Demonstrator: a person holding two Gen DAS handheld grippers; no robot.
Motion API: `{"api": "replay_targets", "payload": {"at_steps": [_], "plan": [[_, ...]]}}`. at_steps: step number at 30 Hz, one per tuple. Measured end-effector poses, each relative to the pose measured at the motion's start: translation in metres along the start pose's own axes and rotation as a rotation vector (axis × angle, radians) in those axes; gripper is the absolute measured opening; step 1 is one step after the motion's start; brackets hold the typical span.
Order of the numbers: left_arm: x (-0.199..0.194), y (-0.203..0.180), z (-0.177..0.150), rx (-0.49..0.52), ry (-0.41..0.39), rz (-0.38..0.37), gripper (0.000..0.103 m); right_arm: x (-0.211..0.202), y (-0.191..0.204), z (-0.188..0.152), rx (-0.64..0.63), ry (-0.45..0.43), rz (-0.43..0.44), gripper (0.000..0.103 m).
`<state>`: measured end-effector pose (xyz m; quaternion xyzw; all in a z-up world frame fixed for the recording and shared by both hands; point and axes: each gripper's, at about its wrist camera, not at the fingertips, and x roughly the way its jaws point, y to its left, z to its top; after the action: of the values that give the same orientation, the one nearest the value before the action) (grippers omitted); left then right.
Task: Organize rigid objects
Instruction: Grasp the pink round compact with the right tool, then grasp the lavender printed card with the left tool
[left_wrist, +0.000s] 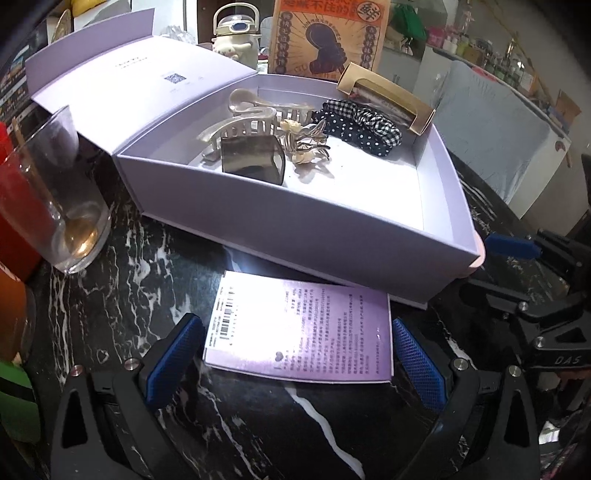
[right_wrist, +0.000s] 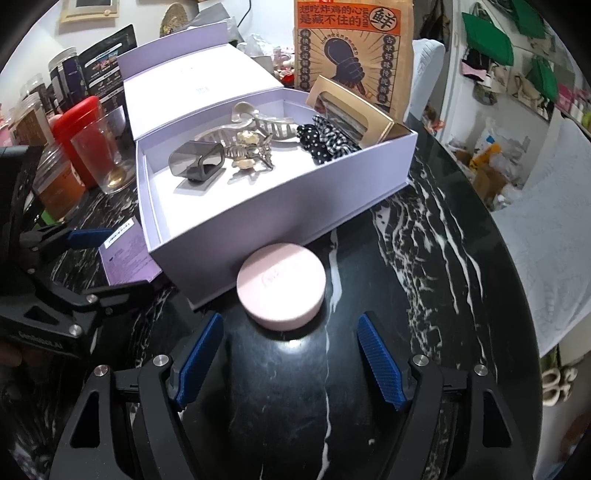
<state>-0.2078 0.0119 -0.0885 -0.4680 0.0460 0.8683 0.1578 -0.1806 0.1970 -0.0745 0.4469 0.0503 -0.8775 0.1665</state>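
The pink round compact (right_wrist: 282, 286) was found flat on the black marble table (right_wrist: 424, 258), touching or just beside the near wall of the lavender box (right_wrist: 280, 206); being a disc, it showed no long axis and no heading, its lid facing up. It was judged to be the next item for the box, since it lay outside while the clips were already inside. The right gripper (right_wrist: 288, 365) was held at 6 o'clock of the compact, jaws spread wide and empty, the pads flanking a gap wider than the disc; this alignment was judged to suit a straight approach.

The lilac card (left_wrist: 299, 332) lay flat at 6 o'clock of the box in the left wrist view, its long axis running 9 to 3 o'clock, the barcode end at 9 o'clock; the left gripper (left_wrist: 295, 365) was held wide and empty, one pad beside each short edge.

Inside the box, the smoky square clip (left_wrist: 253, 158), pale claw clips (left_wrist: 243, 118), polka-dot scrunchie (left_wrist: 354, 125) and gold sleeve (left_wrist: 384, 96) were grouped toward 12 o'clock; the near floor was left bare, presumably for remaining items. A glass (left_wrist: 62, 206) stood at 9 o'clock.
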Motion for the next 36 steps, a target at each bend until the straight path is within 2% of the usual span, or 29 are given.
{"api": "replay_targets", "payload": {"at_steps": [4,11,12,14,16,18,27,36], "plan": [[0.004,-0.002,0.003,0.007,0.009,0.041,0.103,0.007,-0.002,0.004,0.005,0.000,0.011,0.076],[0.003,0.002,0.003,-0.015,0.011,0.045,0.103,0.010,-0.005,0.010,0.017,-0.028,0.018,0.074],[0.002,0.002,0.002,-0.018,0.006,0.042,0.103,0.010,-0.005,0.011,0.016,-0.038,0.020,0.068],[0.000,0.004,0.000,-0.037,-0.011,0.032,0.103,0.010,-0.005,0.013,0.019,-0.047,0.020,0.063],[-0.003,0.007,-0.002,-0.057,-0.020,0.023,0.101,0.010,-0.006,0.014,0.025,-0.051,0.033,0.051],[-0.006,0.009,-0.002,-0.075,-0.032,0.023,0.094,0.010,-0.005,0.014,0.022,-0.054,0.032,0.051],[-0.015,0.007,-0.012,-0.104,-0.023,0.013,0.094,-0.002,-0.009,0.002,0.034,-0.069,0.027,0.051],[-0.033,0.002,-0.032,-0.161,-0.028,-0.005,0.094,-0.025,-0.009,-0.026,0.039,-0.069,0.018,0.051]]}}
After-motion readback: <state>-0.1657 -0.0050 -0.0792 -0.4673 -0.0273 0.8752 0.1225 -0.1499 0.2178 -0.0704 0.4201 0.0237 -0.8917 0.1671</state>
